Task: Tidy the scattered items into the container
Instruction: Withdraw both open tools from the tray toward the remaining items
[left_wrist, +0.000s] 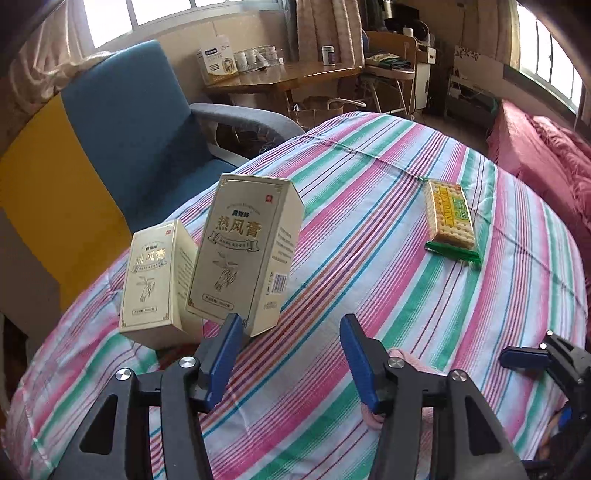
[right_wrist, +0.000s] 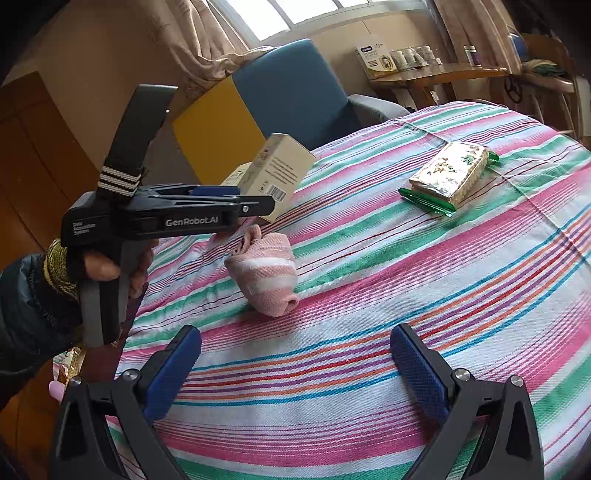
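Two cream cartons stand on the striped bedspread (left_wrist: 369, 177) at the left. The larger carton (left_wrist: 243, 254) tilts, and my left gripper's left finger hides its lower corner. The smaller carton (left_wrist: 159, 284) is just left of it. My left gripper (left_wrist: 291, 350) is open with nothing between its pads. A cracker packet (left_wrist: 448, 218) lies far right. A rolled pink sock (right_wrist: 266, 277) lies ahead of my open right gripper (right_wrist: 299, 369), apart from it. The right wrist view also shows the left gripper (right_wrist: 255, 203), the tilted carton (right_wrist: 280, 166) and the cracker packet (right_wrist: 447, 177).
A blue armchair (left_wrist: 136, 122) with a yellow panel stands past the bed's left edge. A wooden table (left_wrist: 295, 74) with boxes and jars is behind it. Pink bedding (left_wrist: 535, 155) is piled at the far right. A hand (right_wrist: 110, 266) holds the left gripper.
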